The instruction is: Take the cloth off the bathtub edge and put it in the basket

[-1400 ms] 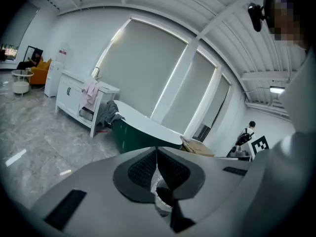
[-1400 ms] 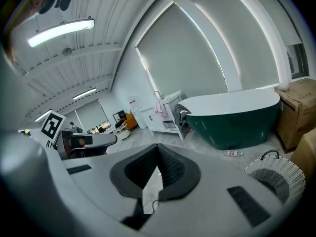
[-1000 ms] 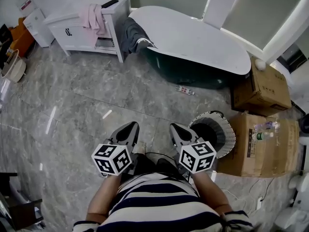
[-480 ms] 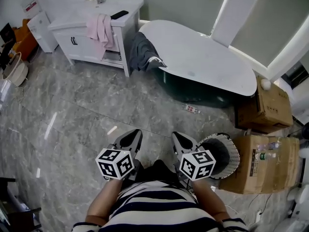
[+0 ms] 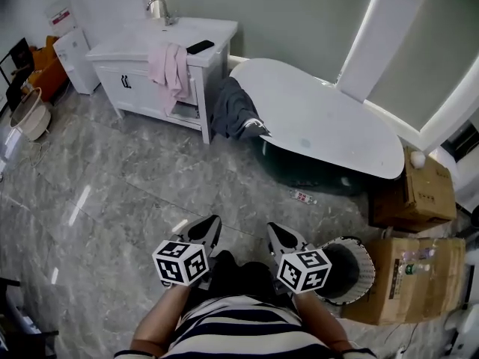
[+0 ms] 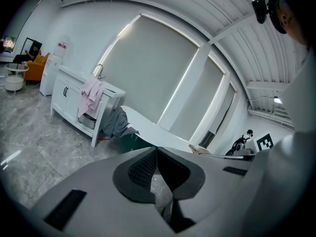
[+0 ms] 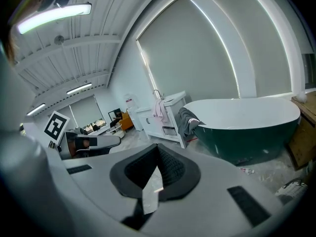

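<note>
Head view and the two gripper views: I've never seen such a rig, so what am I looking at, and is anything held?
A person in a bathroom holds a two-jaw tool in each hand: the left gripper and the right gripper. The head view comes from a camera on their head, looking down; each gripper view looks along that tool's own jaws. Their jaws are shut, holding nothing. A dark cloth hangs over the bathtub edge, beside a cabinet with a pink towel. The basket stands on the floor near the right gripper.

Cloth (image 5: 233, 112) on bathtub (image 5: 329, 129) edge, cabinet (image 5: 142, 88) just left; basket (image 5: 366, 266) nearer, touching box (image 5: 410, 279) at right.
</note>
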Motion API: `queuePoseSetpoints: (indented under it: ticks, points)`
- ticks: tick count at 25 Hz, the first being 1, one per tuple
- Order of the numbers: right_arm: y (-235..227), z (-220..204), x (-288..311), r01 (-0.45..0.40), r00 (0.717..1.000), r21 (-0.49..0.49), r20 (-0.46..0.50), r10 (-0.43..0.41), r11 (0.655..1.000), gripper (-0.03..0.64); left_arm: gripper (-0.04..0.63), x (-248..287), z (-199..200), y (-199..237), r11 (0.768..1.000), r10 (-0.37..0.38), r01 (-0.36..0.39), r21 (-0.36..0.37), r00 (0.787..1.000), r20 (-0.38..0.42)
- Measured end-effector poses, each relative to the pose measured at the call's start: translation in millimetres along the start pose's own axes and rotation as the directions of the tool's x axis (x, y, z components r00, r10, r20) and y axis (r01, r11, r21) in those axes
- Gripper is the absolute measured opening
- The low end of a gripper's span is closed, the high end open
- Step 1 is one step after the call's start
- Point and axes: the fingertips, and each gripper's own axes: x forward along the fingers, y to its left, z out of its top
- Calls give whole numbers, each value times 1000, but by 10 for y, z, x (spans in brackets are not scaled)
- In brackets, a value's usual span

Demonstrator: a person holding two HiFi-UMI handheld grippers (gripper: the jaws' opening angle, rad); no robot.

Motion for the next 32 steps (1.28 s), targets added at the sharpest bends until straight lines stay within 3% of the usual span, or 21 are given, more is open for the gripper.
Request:
queuePoseSetpoints:
  ticks: [15, 32]
  points:
    - [-503, 547, 977, -73, 996, -10, -44, 72, 997, 26, 23, 783, 560, 347, 999, 34, -34, 3, 998, 62]
    - [-1540, 1163, 1829, -121, 985, -23, -124, 118, 992, 26, 23, 2096, 1097, 584, 994, 103, -102, -25, 994, 38]
